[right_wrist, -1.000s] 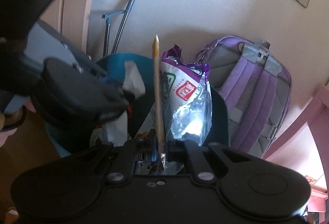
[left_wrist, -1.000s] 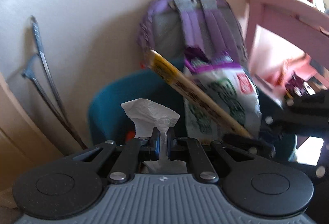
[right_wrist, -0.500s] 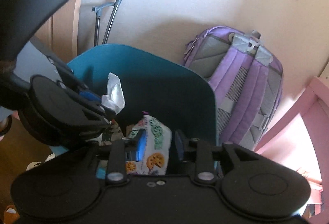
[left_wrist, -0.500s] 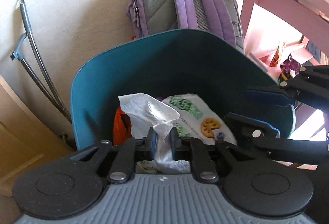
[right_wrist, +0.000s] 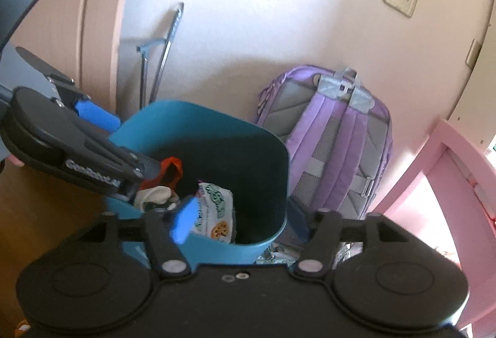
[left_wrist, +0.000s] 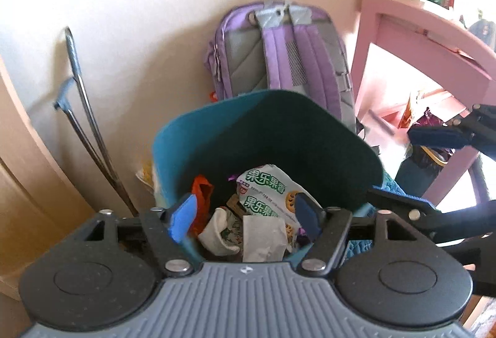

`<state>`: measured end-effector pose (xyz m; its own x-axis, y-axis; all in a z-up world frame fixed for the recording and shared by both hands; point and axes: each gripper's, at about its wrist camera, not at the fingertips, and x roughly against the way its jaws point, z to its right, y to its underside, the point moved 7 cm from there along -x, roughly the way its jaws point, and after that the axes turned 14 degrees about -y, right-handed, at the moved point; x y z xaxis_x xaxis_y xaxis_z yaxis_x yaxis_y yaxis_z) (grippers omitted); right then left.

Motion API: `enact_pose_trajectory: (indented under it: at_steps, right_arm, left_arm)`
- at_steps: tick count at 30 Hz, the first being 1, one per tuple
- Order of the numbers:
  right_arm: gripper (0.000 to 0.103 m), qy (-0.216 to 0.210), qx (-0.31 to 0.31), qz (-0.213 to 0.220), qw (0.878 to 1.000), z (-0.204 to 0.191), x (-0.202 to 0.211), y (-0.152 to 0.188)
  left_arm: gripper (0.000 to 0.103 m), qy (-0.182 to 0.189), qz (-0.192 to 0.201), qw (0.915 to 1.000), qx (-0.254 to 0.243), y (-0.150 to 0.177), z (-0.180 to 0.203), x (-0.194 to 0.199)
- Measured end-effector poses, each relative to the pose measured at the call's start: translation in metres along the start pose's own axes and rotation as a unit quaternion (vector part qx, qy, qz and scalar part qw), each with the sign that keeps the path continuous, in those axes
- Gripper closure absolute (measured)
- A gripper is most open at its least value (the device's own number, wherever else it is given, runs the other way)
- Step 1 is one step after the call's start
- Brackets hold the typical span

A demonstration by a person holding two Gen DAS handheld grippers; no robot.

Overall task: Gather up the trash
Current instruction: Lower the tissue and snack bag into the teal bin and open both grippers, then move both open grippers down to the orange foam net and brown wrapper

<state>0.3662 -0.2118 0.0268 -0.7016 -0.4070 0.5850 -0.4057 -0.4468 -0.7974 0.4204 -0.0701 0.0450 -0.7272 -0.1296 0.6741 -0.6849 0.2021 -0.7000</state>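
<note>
A teal trash bin stands on the floor by the wall. Inside lie a white and green snack bag, a crumpled white tissue, a crumpled cup and an orange wrapper. My left gripper hovers above the bin's near rim, its jaws opening with nothing between them. My right gripper hangs over the bin's right side, jaws opening and empty too. The left gripper also shows at the left of the right wrist view.
A purple backpack leans on the wall behind the bin. Metal tongs lean on the wall at the left, beside a wooden door. A pink desk frame stands at the right.
Both grippers opened and let go: the tissue and the snack bag now lie in the bin. Both grippers have pulled back and up from the bin.
</note>
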Motion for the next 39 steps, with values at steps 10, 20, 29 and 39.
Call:
enact_pose_trajectory:
  at_steps: [10,20,29,39]
  right_arm:
    - [0.014,-0.034,0.009,0.029,0.999,-0.04,0.063,0.019]
    - [0.008,-0.1,0.015,0.0,0.995,-0.093,0.05,0.068]
    - [0.007,-0.148,-0.008,-0.104,0.983,-0.129,-0.032,0.155]
    - [0.008,-0.184,-0.099,-0.204,0.956,-0.159,-0.131,0.267]
  left_arm:
    - [0.023,0.021,0.028,0.9992,0.02,0.04,-0.025,0.078]
    - [0.017,0.033,0.035,0.9988,0.005,0.111,-0.048,0.087]
    - [0.0,0.056,0.017,0.996,-0.067,0.213,-0.048,0.028]
    - [0.0,0.098,-0.087,0.971,-0.2,0.376,-0.014,-0.068]
